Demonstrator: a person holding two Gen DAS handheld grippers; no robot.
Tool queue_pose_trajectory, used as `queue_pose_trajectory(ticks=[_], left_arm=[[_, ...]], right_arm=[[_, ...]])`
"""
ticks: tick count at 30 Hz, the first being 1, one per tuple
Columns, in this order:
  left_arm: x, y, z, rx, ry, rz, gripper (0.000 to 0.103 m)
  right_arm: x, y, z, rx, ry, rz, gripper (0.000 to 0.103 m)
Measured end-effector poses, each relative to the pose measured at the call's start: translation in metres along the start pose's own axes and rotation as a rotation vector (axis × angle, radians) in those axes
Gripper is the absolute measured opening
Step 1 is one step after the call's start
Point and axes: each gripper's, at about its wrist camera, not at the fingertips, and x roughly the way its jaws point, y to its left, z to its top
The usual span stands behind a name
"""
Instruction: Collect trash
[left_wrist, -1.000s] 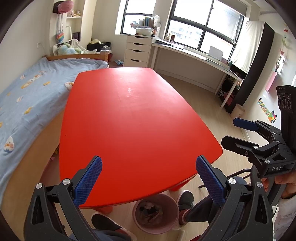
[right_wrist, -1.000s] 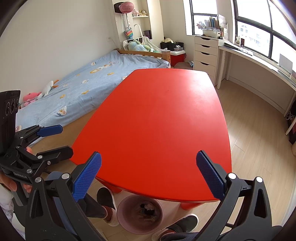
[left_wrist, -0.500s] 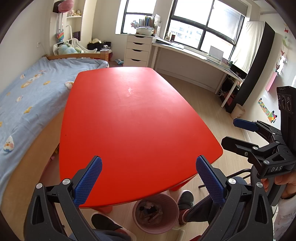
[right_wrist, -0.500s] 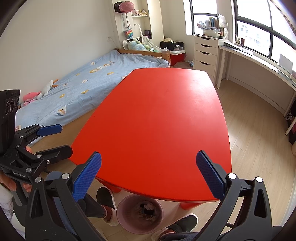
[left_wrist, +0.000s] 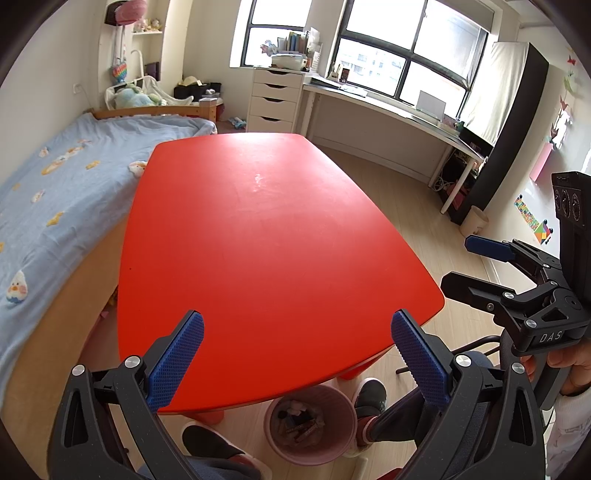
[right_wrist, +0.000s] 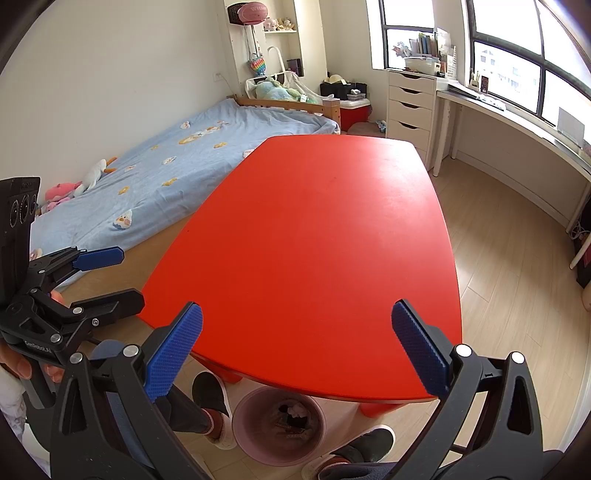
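Both of our grippers hang empty above the near edge of the red counter (left_wrist: 266, 229), the left gripper (left_wrist: 295, 354) at the bottom of its frame and the right gripper (right_wrist: 297, 345) likewise, each with its blue fingers (left_wrist: 177, 362) spread wide and holding nothing. We see no scrap anywhere on the counter; it fills the middle of both views, bare and glossy. What trash we can find sits in the pink bin (right_wrist: 279, 424) on the floor at the lower centre of the frame, between two shoes (right_wrist: 210, 393), so we judge the collecting close to done or done. The risk from here, as we judge it, is a stray swing: the bin stands close to the feet and to a counter leg (right_wrist: 376, 409), and a nudge could tip it and spill what is gathered. Some trash may also lie beyond the frames, where we cannot tell.
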Motion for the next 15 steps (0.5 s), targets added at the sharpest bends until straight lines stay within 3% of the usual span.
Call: queue_pose_trajectory(ticks=[15], left_arm=[[0.0021, -0.0007, -0.0031, 0.008, -0.001, 0.015, 0.097]], right_arm=[[-0.0001, 0.0004, 0.0009, 0.000, 0.001, 0.000, 0.100]])
